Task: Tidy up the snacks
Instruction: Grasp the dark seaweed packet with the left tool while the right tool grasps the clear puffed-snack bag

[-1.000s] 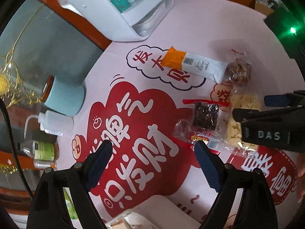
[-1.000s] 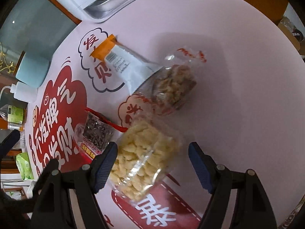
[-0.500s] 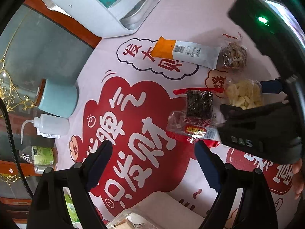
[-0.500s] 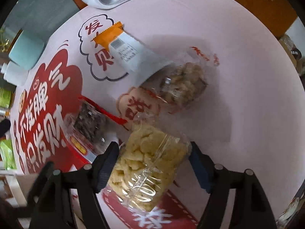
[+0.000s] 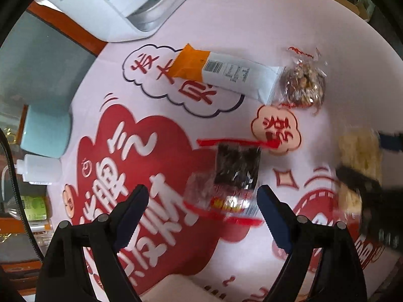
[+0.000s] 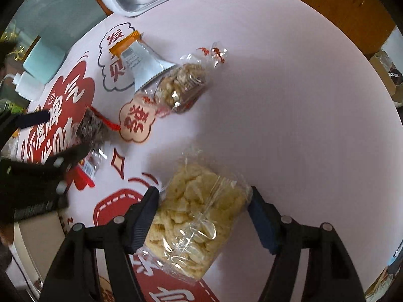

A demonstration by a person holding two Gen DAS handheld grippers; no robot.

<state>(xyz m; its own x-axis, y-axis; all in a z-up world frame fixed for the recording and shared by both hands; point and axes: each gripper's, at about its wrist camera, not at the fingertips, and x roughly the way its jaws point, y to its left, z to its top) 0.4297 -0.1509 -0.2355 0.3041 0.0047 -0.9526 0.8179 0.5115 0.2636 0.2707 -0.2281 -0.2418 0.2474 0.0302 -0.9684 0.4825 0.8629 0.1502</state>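
My right gripper [image 6: 201, 201] is closing, and its blue pads press both sides of a clear bag of pale yellow puffs [image 6: 194, 216], which sits between them. My left gripper [image 5: 201, 191] stands open just above a dark snack packet [image 5: 234, 171] in clear wrap with red edges. That packet lies between its fingertips, nearer the right one, and no pad touches it. An orange-and-white packet [image 5: 226, 73] and a clear bag of brown nut clusters [image 5: 302, 88] lie farther back on the pink table cover [image 6: 289, 100].
A white appliance [image 5: 141, 7] stands at the table's far edge. A teal cup [image 5: 45, 130] and a white squeeze bottle [image 5: 40, 168] sit off the left edge. A pale tray rim [image 5: 176, 287] shows at the near edge. Boxes [image 6: 388, 70] lie beyond the right edge.
The right jaws narrowed onto the puff bag, and the bag shifted right, away from the small cloud mark. The left gripper sank and moved over the dark packet.
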